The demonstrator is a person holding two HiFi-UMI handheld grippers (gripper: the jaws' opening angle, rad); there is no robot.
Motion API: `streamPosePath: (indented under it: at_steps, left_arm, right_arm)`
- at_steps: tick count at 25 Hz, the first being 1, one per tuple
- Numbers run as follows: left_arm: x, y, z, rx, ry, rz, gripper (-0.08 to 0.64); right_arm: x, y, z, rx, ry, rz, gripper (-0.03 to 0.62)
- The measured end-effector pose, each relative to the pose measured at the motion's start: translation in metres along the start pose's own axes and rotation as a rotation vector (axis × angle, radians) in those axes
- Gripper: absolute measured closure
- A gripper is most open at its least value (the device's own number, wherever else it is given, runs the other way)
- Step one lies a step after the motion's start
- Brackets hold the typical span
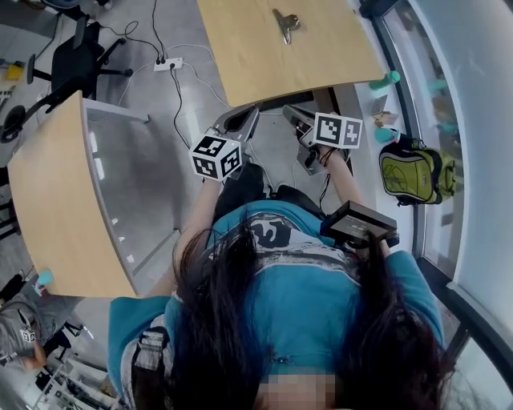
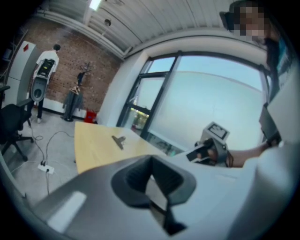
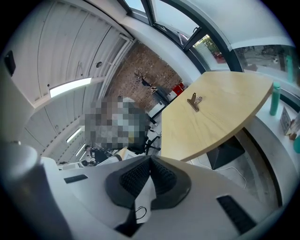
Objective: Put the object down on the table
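Both grippers have their fingers closed on nothing. The left gripper [image 1: 240, 122] and right gripper [image 1: 298, 117] hang just off the near edge of the desk [image 1: 321, 56], close to the person's body, probably because the putting-down is finished. The metal clip [image 1: 286, 24] lies flat on the desk, well apart from them. A green backpack [image 1: 417, 172] sits on the floor; its contents cannot be seen.
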State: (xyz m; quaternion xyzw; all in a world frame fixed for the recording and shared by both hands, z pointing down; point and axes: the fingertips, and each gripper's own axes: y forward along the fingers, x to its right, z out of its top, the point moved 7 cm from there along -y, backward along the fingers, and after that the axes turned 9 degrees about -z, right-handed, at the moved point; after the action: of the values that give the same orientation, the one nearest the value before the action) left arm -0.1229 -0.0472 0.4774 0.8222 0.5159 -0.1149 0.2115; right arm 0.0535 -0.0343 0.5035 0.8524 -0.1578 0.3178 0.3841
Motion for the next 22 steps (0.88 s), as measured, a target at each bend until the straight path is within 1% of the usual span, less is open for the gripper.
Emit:
streamPosePath:
  at_steps: [4, 7, 11, 17, 22]
  left_arm:
    - [0.043, 0.008, -0.021, -0.006, 0.004, 0.012, 0.558]
    - [0.072, 0.007, -0.033, -0.008, 0.013, 0.023, 0.558]
    - [0.105, 0.003, -0.048, 0.012, 0.01, 0.047, 0.558]
    - [0.143, -0.001, -0.066, 0.008, 0.016, 0.06, 0.558]
    - [0.158, -0.017, -0.071, 0.002, 0.03, 0.064, 0.558]
  right_arm:
    - [0.018, -0.036, -0.016, 0.009, -0.003, 0.02, 0.58]
    - [0.023, -0.06, -0.028, 0.024, -0.008, 0.03, 0.58]
    - [0.024, -0.086, -0.05, 0.003, -0.042, 0.042, 0.58]
    - [0.03, -0.112, -0.075, -0.008, -0.053, 0.046, 0.58]
    - [0.023, -0.118, -0.092, -0.018, -0.058, 0.051, 0.58]
